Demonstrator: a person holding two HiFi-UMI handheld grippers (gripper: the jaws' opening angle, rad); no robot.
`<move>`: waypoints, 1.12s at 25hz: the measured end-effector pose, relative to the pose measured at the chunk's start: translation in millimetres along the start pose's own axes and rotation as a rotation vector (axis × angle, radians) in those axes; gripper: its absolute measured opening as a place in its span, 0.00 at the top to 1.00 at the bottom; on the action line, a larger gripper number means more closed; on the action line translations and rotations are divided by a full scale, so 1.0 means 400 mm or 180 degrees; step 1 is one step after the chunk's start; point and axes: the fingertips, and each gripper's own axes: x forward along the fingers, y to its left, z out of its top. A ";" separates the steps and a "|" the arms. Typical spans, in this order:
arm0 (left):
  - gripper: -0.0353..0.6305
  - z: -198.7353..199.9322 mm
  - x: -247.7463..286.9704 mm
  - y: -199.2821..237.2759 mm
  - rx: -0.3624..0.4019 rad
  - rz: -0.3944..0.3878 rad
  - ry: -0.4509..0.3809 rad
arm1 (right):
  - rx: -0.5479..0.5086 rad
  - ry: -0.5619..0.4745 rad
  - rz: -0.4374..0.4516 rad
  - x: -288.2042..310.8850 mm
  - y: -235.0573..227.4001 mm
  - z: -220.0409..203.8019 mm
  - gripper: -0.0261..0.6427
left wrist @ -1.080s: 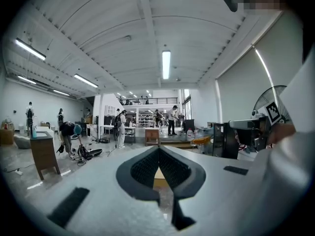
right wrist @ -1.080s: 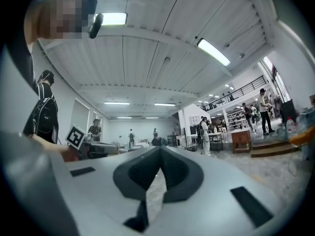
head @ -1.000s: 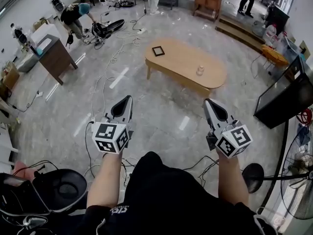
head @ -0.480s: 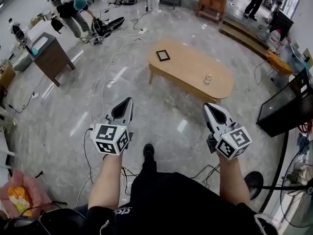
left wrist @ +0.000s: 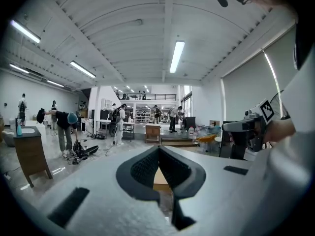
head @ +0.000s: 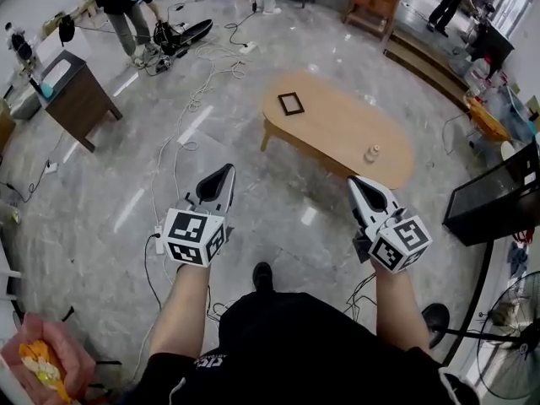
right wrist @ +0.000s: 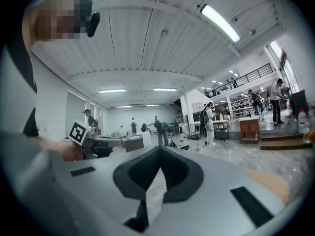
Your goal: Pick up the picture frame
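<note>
Since the picture frame [head: 291, 103] lies well ahead on the surface [head: 337, 137], your left gripper [head: 221, 172] and right gripper [head: 358, 182] are closed, empty.

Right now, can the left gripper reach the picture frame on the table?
Probably not. The left gripper hangs over the floor, well short of the table, and the picture frame lies at its far end. Nothing blocks the way; it is just far.

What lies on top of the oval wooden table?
A dark frame lies flat near the left end of the table, and a small clear container stands near its right end. Anything under the frame is covered.
</note>
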 end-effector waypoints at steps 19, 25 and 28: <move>0.93 -0.022 0.245 0.160 -0.0071 -0.0274 0.0149 | 0.0200 0.0090 -0.0073 0.236 -0.132 -0.046 0.95; 0.93 -0.009 0.412 0.208 -0.0084 -0.0223 0.0238 | 0.0286 0.0076 -0.0005 0.345 -0.280 -0.042 0.95; 0.93 -0.012 0.542 0.214 -0.0069 -0.0232 0.0316 | 0.0321 0.0065 0.0013 0.411 -0.389 -0.033 0.95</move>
